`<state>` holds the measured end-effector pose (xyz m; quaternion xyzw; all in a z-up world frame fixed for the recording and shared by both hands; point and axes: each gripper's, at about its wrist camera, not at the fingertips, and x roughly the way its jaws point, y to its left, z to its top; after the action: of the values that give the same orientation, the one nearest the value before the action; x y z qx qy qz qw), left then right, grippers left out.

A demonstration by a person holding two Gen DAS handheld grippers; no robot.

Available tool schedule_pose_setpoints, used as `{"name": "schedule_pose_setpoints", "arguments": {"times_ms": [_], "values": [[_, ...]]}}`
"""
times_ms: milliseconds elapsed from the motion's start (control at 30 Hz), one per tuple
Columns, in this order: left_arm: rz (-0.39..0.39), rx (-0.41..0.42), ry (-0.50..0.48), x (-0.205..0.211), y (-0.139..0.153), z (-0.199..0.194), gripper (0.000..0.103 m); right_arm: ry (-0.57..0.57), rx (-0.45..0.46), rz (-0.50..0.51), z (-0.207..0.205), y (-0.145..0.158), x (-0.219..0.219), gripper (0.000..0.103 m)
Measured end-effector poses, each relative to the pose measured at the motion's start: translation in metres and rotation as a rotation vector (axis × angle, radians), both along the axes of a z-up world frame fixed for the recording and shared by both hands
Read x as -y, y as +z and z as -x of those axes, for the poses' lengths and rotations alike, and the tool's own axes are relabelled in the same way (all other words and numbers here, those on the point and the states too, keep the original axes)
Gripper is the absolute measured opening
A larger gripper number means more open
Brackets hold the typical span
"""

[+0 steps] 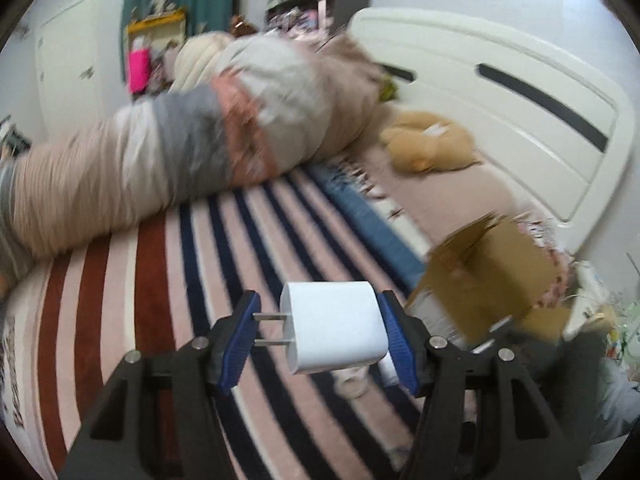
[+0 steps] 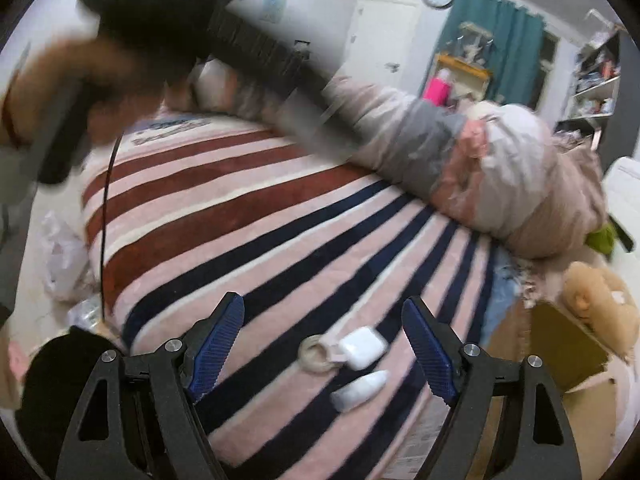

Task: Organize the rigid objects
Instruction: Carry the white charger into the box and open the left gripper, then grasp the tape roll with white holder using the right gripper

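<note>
My left gripper [image 1: 320,320] is shut on a white wall charger [image 1: 336,326], held above the striped blanket. The charger's two metal prongs rest against the left blue pad and its body against the right one. In the right wrist view, my right gripper [image 2: 324,320] stands open over the blanket with nothing between its fingers. Just past its fingertips lie a white earbuds case [image 2: 362,347], a clear tape ring [image 2: 316,354] and a small white bottle [image 2: 360,390]. An open cardboard box [image 1: 488,276] sits at the bed's right edge.
A rolled duvet [image 1: 180,152] lies across the far side of the striped blanket [image 1: 160,300]. A tan plush toy [image 1: 430,142] rests near the white headboard [image 1: 520,92]. A hand with the other gripper [image 2: 168,20] blurs across the top left of the right wrist view.
</note>
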<state>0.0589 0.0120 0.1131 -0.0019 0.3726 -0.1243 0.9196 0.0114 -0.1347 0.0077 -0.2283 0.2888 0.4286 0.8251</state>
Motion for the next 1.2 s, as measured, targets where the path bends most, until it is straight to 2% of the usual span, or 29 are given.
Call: {"name": "schedule_pose_setpoints", "arguments": {"times_ms": [133, 267, 333, 367, 500, 667, 733, 800, 867, 967, 1000, 1200], "values": [[-0.016, 0.016, -0.109, 0.052, 0.039, -0.009, 0.057, 0.026, -0.148, 0.0, -0.011, -0.033, -0.007, 0.08], [-0.026, -0.021, -0.23, 0.113, 0.049, -0.026, 0.057, -0.011, -0.265, 0.007, -0.031, -0.07, -0.011, 0.078], [-0.031, -0.067, -0.301, 0.148, 0.042, -0.039, 0.057, -0.046, -0.293, 0.021, -0.046, -0.089, -0.01, 0.074], [-0.033, -0.087, -0.324, 0.162, 0.036, -0.043, 0.057, -0.064, -0.304, 0.03, -0.053, -0.097, -0.009, 0.068], [-0.073, -0.197, -0.41, 0.213, -0.003, -0.066, 0.057, -0.098, -0.346, 0.034, -0.072, -0.121, -0.004, 0.054], [-0.109, -0.278, -0.447, 0.243, -0.034, -0.071, 0.058, -0.078, -0.316, 0.04, -0.079, -0.126, -0.01, 0.051], [-0.109, -0.27, -0.453, 0.245, -0.035, -0.07, 0.059, -0.073, -0.313, 0.042, -0.079, -0.127, -0.013, 0.051], [-0.096, -0.252, -0.448, 0.24, -0.029, -0.069, 0.074, -0.069, -0.311, 0.043, -0.08, -0.128, -0.016, 0.051], [-0.081, -0.208, -0.425, 0.23, -0.017, -0.064, 0.081, -0.068, -0.31, 0.045, -0.08, -0.129, -0.018, 0.051], [-0.05, -0.146, -0.386, 0.2, 0.001, -0.055, 0.082, -0.071, -0.292, 0.059, -0.079, -0.13, -0.024, 0.051], [-0.046, -0.132, -0.369, 0.189, 0.005, -0.053, 0.082, -0.074, -0.281, 0.065, -0.078, -0.13, -0.025, 0.045], [-0.044, -0.058, -0.157, 0.093, 0.005, -0.036, 0.083, -0.058, -0.208, 0.089, -0.061, -0.122, -0.027, 0.043]]}}
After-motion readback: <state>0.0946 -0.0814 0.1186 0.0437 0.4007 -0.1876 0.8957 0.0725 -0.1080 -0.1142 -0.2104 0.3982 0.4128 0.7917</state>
